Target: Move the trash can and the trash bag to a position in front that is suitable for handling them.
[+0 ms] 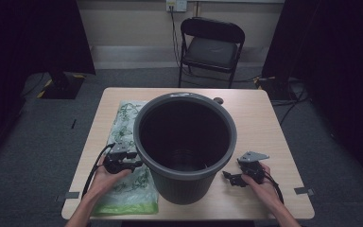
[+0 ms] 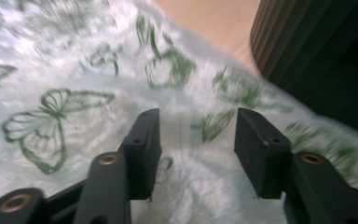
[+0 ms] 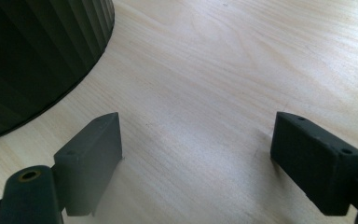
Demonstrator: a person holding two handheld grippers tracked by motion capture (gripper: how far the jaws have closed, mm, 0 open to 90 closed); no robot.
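A large dark bin (image 1: 185,146) stood near the middle of the pale wooden surface (image 1: 260,118), close to its near edge, with a see-through plastic bag (image 1: 128,142) printed with green butterflies and leaves lying flat beside it along the left edge. The left hand-held gripper (image 1: 131,164) hovered over the near part of that bag, just beside the bin's ribbed wall, held by a hand (image 1: 105,178) that came in from the near edge. In the left gripper view, the left hand-held gripper (image 2: 198,140) had its jaws standing apart above the crinkled bag (image 2: 74,93), with nothing pinched between them and the pads clear of the plastic; the bin (image 2: 326,56) rose dark at the side of that view. The right hand-held gripper (image 1: 231,178) rested toward the near right corner of the surface, a little apart from the bin, in the other hand (image 1: 263,185). In the right gripper view, the right hand-held gripper (image 3: 196,154) had its jaws spread wide over bare wood (image 3: 223,70), holding nothing, with the bin's base (image 3: 37,56) off to one side.
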